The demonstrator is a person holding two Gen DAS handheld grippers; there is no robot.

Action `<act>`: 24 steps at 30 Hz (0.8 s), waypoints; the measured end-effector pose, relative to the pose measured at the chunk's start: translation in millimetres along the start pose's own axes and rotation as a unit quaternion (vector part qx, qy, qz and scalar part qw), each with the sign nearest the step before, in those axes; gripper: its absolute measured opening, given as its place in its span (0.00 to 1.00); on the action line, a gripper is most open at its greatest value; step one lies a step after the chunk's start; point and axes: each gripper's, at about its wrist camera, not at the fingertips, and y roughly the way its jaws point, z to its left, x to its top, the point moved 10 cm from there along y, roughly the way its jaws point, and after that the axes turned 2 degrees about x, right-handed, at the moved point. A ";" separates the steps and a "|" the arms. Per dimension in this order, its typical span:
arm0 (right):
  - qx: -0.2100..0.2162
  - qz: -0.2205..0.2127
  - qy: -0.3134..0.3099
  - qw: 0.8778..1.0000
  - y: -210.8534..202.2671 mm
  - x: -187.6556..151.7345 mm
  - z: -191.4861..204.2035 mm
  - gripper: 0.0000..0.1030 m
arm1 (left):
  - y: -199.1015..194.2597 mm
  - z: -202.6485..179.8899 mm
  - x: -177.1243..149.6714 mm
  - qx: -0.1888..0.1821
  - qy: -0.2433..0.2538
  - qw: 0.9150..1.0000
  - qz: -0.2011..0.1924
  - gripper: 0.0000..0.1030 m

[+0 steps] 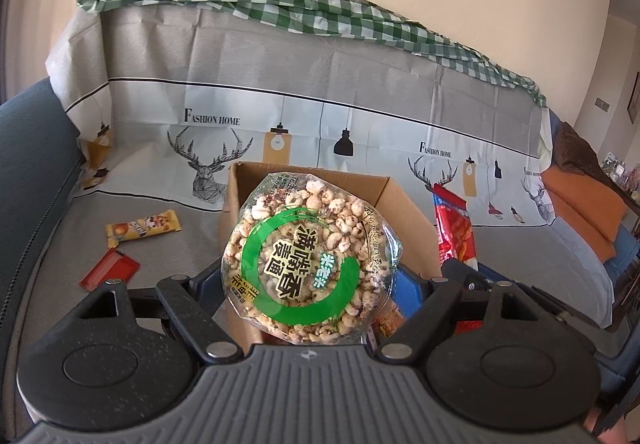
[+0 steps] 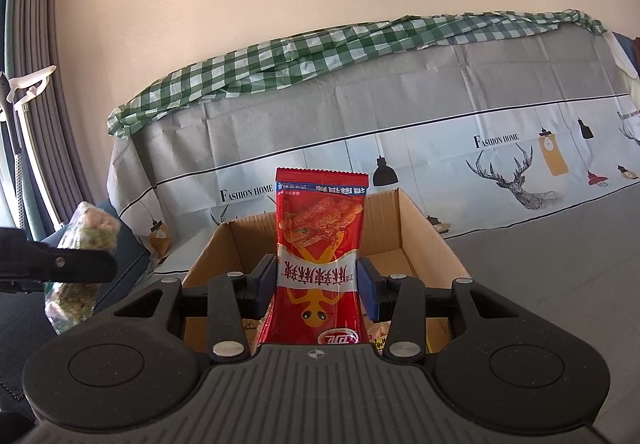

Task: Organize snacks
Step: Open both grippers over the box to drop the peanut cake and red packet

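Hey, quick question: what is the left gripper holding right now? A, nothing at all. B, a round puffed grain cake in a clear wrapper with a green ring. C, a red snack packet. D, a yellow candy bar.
B: the left gripper is shut on the round grain cake with its green ring label, while the red snack packet sits in the right gripper over the cardboard box.

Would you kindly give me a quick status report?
Left gripper holds round puffed-grain pack. Right gripper holds red snack packet. Both over brown cardboard box; nothing blocking.
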 end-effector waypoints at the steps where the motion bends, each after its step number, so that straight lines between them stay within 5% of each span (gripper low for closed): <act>1: 0.000 0.001 0.001 1.000 0.0 -0.3 -0.2 0.43 | 2.0 -1.4 1.2 -0.001 0.000 1.000 0.000 0.83; 24: -0.007 0.011 0.012 1.000 4.3 -1.9 -0.2 0.44 | 42.4 -25.4 15.8 0.001 -0.006 1.000 0.017 0.86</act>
